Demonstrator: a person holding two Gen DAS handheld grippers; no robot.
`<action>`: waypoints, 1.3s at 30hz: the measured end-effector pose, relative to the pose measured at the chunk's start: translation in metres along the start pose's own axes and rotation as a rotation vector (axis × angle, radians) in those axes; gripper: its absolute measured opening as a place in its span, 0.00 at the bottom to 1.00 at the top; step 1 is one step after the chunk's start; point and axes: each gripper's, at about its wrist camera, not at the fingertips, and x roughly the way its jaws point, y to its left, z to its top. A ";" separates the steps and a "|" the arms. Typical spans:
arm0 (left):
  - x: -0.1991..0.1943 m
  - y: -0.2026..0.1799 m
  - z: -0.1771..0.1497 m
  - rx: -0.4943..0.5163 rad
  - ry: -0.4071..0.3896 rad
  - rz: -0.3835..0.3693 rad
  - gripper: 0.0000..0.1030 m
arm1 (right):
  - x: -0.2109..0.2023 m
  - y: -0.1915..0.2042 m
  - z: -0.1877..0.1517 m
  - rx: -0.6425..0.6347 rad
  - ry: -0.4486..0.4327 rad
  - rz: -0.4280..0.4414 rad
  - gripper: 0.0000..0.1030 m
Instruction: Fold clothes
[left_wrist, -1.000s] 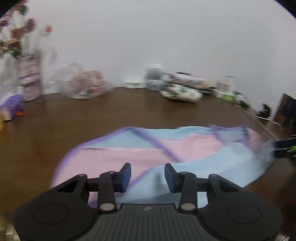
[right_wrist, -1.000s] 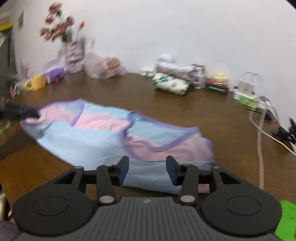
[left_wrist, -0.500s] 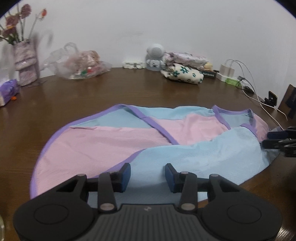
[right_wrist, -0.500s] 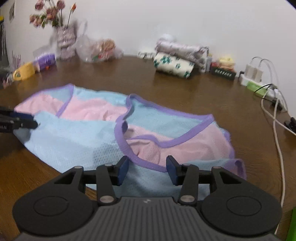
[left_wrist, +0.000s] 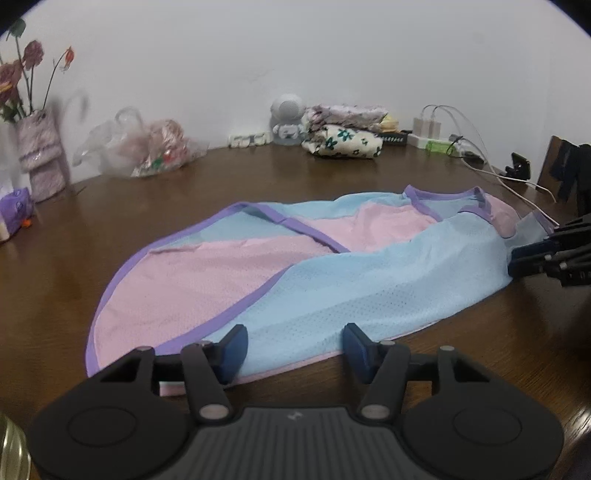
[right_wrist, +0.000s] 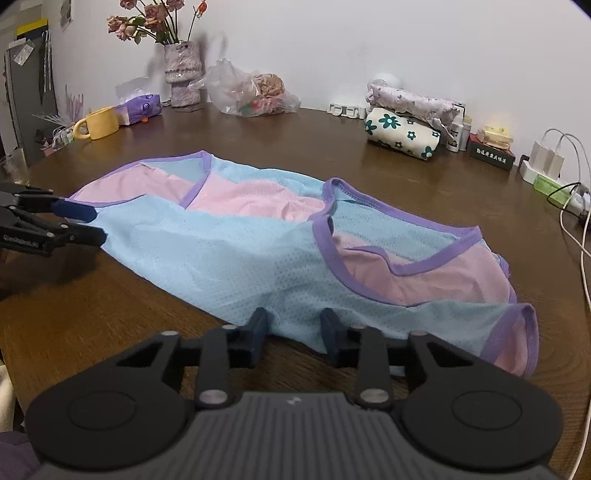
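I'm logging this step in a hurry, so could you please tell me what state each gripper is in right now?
Left gripper: open, at the near edge of the shirt, gripping nothing.
Right gripper: open, fingers either side of the shirt's near edge, not clamped.

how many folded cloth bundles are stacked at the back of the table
2, by the wall: a cream fabric bundle with dark green flowers on the brown wooden table, and a pale lilac floral bundle on top of it. More may be hidden behind them.
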 end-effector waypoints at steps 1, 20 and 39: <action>0.000 0.000 -0.001 0.001 -0.006 -0.003 0.39 | -0.001 0.001 -0.001 -0.002 0.002 -0.003 0.08; -0.052 -0.024 -0.011 -0.036 0.024 -0.108 0.23 | -0.058 0.005 -0.031 -0.032 0.039 -0.002 0.05; 0.127 0.026 0.115 0.058 0.212 -0.088 0.38 | 0.079 -0.059 0.105 -0.124 0.243 0.019 0.21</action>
